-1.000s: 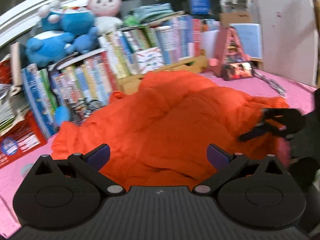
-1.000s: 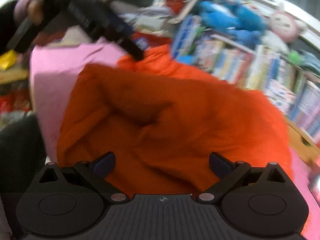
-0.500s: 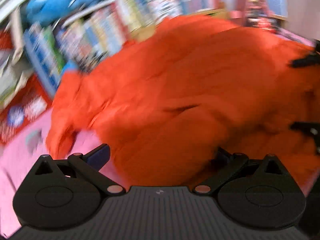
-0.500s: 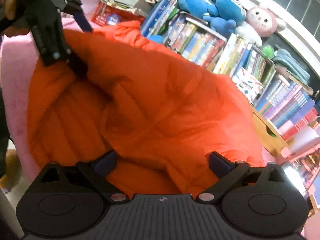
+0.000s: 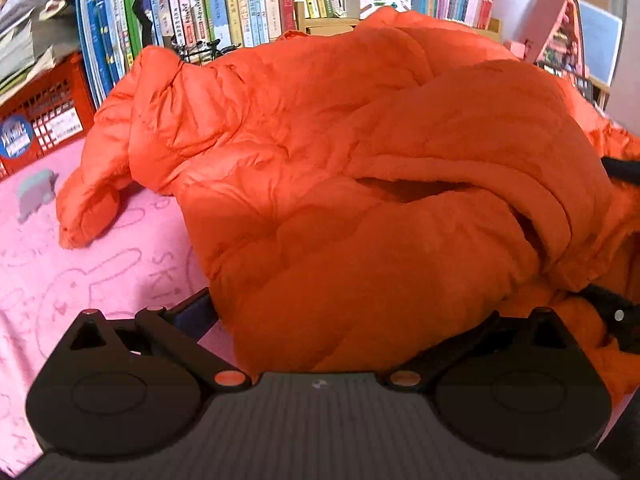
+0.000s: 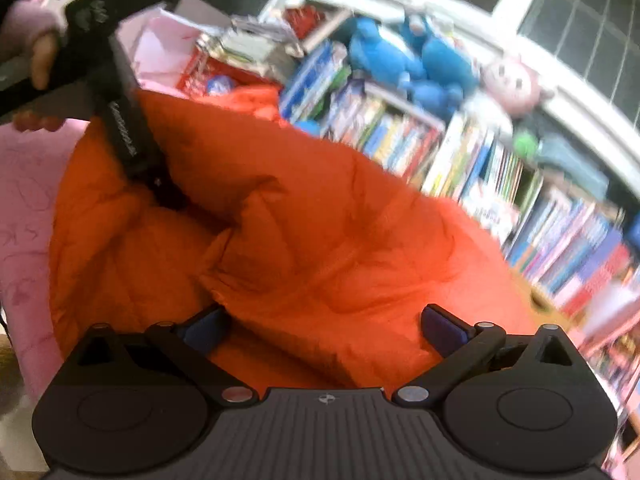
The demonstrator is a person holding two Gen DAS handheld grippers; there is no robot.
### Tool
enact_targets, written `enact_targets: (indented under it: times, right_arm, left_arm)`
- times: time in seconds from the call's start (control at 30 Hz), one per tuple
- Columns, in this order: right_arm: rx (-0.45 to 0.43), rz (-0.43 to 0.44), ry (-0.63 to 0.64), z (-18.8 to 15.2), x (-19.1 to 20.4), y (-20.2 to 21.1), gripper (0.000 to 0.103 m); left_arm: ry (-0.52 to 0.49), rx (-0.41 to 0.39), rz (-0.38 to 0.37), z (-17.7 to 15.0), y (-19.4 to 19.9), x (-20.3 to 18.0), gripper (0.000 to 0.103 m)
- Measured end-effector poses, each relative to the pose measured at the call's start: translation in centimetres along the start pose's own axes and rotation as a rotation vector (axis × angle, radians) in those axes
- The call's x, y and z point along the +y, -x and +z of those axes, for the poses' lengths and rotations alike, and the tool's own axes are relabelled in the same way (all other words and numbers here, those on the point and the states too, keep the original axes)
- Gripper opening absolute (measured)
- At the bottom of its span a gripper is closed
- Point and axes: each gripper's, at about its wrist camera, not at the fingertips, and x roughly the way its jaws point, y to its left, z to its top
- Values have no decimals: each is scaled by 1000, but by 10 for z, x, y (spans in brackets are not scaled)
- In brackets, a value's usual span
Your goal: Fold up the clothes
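Folding a puffy orange jacket (image 5: 340,168) heaped on the pink bed sheet (image 5: 80,272), just in front of the bookshelf (image 5: 240,4).
Both the left gripper (image 5: 344,320) and the right gripper (image 6: 320,328) stand wide, the right one's jaws having just been opening, with padding bulging between the tips but not pinched. Closing now might catch only 1 slippery layer, letting the bulk spring open. The left gripper's right fingertip is buried under fabric; hem and collar are hard to pick out.

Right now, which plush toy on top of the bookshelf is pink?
The round-faced pink plush, rightmost of the toys in the right wrist view; the two blue plush toys left of it are blue.
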Motion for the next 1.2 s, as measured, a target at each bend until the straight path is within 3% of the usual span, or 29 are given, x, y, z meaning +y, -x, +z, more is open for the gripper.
enact_targets:
  times: [0.2,0.27,0.37,0.43,0.53,0.77,0.97,1.13,1.2]
  right_arm:
    - [135,-31,-105,21,-1,-19,101]
    - [132,-14,-123,27,-4,-18,76]
    - [93,8,-186,33,-13,-6,50]
    - [64,15,-230,38,-21,3,42]
    - [12,0,-277,44,-34,15,25]
    - [-69,9,-356,56,-60,27,22]
    - [-143,45,-385,67,-70,37,20]
    - [-101,67,-295,59,-69,44,21]
    - [-49,82,-233,49,-62,45,23]
  left_arm:
    - [-4,-60,11,-8,2,-4,103]
    - [-18,-68,30,-7,3,-7,103]
    - [-41,-91,71,-6,9,-10,103]
    - [-55,-110,77,-3,18,-12,103]
    - [-107,-171,24,-2,41,-22,103]
    - [-307,-336,-108,-2,82,-66,103]
    - [-317,-326,-116,9,58,-107,103]
    - [-399,-315,25,8,28,-106,103]
    - [-322,-287,40,18,20,-87,103]
